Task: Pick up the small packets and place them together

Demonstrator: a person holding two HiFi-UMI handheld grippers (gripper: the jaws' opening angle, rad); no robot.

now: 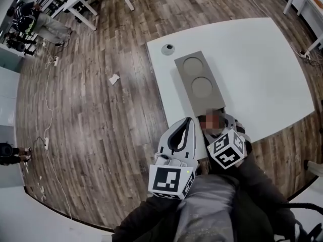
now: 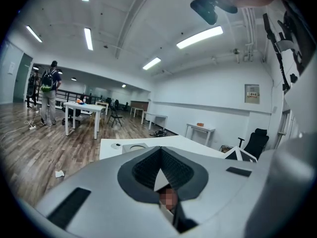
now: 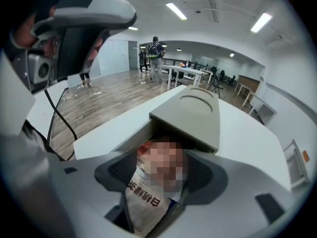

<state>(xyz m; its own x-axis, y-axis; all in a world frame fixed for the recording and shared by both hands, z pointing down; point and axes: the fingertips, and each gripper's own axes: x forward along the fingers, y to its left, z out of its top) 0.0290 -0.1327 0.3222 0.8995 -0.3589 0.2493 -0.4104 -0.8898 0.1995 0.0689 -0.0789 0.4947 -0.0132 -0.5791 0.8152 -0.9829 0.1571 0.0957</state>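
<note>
Open-plan office/lab: white desks (image 2: 84, 108), wood-look floor (image 1: 91, 110), strip lights (image 2: 198, 36), office chair (image 2: 256, 142).

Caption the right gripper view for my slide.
Small packet between the open right tongs, just before a grey tray on the white table.

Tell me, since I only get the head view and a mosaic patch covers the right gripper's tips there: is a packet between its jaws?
Observer: Yes. In the right gripper view a packet stands between the right gripper's jaws, which are wide apart; the pads do not seem to press it.
Operator: What does it look like?
Observer: Pale wrapper, red at its far end, dark printed characters across it.
Operator: And the other one?
Observer: The left gripper's jaw tips meet in its own view; I see no packet gripped there.
</note>
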